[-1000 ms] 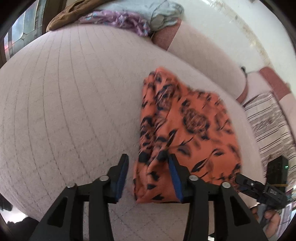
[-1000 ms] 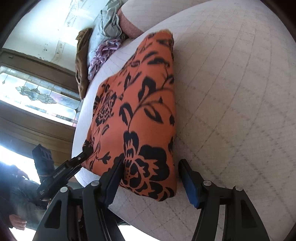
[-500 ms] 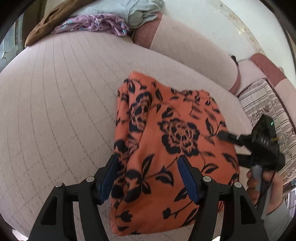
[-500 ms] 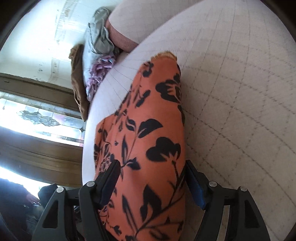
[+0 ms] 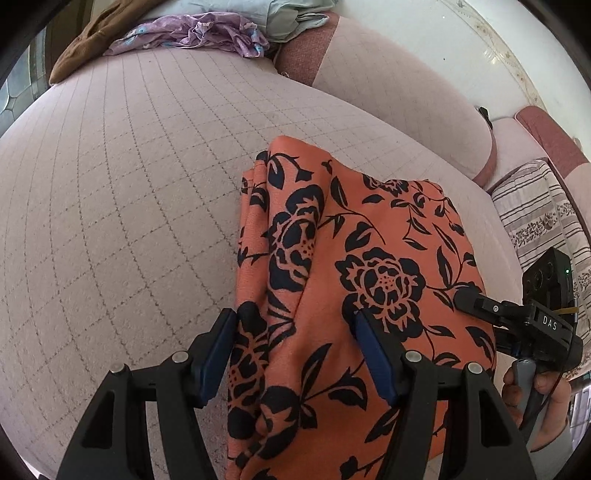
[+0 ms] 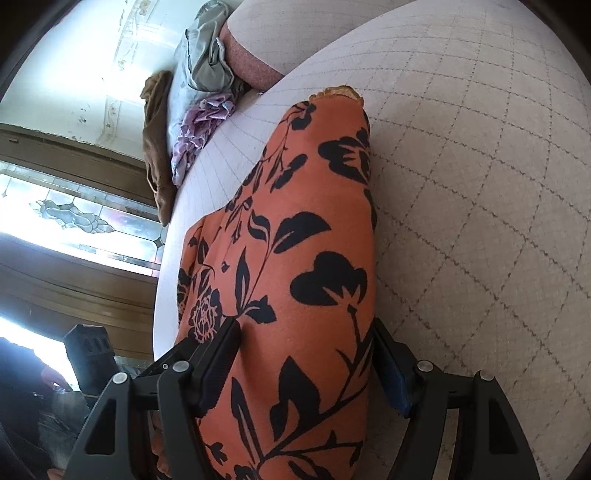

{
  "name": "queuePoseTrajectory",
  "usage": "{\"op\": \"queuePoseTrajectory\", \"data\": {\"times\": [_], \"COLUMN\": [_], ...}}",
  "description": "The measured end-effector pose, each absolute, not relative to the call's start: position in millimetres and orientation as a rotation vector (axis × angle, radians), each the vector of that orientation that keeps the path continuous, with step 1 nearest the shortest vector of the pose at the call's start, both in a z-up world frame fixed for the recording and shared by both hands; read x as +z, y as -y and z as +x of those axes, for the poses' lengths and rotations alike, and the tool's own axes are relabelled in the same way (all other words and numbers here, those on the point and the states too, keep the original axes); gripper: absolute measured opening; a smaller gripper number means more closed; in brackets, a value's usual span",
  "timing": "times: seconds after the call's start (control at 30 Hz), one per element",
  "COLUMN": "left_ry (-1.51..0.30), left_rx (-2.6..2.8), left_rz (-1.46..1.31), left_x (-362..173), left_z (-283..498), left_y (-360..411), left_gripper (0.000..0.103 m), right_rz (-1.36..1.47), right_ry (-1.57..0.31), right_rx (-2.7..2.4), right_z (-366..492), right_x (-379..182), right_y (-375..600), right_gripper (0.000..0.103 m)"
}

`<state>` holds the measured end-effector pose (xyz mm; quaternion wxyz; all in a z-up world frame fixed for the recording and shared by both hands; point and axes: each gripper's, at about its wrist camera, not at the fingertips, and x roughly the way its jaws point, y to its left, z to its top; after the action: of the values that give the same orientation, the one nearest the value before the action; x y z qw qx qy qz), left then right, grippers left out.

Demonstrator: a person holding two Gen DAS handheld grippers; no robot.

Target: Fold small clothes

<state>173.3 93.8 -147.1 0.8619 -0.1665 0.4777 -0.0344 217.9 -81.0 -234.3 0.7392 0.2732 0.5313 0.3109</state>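
The orange floral garment (image 5: 354,280) lies folded into a thick, narrow stack on the quilted pale pink sofa seat (image 5: 129,192), near its front edge, with layered edges showing along one long side. Both tools are over its near end. The left gripper (image 5: 295,350) has its blue-padded fingers (image 5: 373,354) spread wide, one finger beside the stacked edge and the other lying on top of the cloth; the pads do not pinch anything. The right gripper (image 6: 306,365) straddles the fold the same way, its fingers parted about as wide as the bundle, one on each flank. Whether those pads press the cloth or merely brush it is hard to say from so close, but no fabric looks gathered or lifted between them, so it probably holds nothing.

The step in hand looks like the close of a fold: the cloth is laid down and let go, and the tools are placed for whatever follows. A heap of unfolded clothes (image 5: 192,29) waits at the far end of the sofa, well apart from this piece.

The next move would call either for closing both sets of fingers on the near end to double the stack once more, keeping the layers from sliding, or for lifting clear without dragging the top layer.
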Motion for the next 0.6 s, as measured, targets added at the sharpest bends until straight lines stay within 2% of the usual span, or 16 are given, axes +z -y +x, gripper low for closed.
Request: {"op": "queuePoseTrajectory", "data": {"times": [0.4,0.6], "left_ry": [-0.994,-0.908], "left_rx": [-0.081,-0.101], "left_rz": [-0.346,-0.412], "left_x": [-146,-134], "left_z": [171,165], "left_y": [-95,-111], "left_gripper": [0.067,0.067], "right_rz": [0.553,0.531], "right_ry": [-1.171,-1.168], "right_rx": [0.681,0.705], "right_z": [215,213], "right_x": [-226,-222], "right_y": [72,75], "right_gripper": [0.073,0.073]}}
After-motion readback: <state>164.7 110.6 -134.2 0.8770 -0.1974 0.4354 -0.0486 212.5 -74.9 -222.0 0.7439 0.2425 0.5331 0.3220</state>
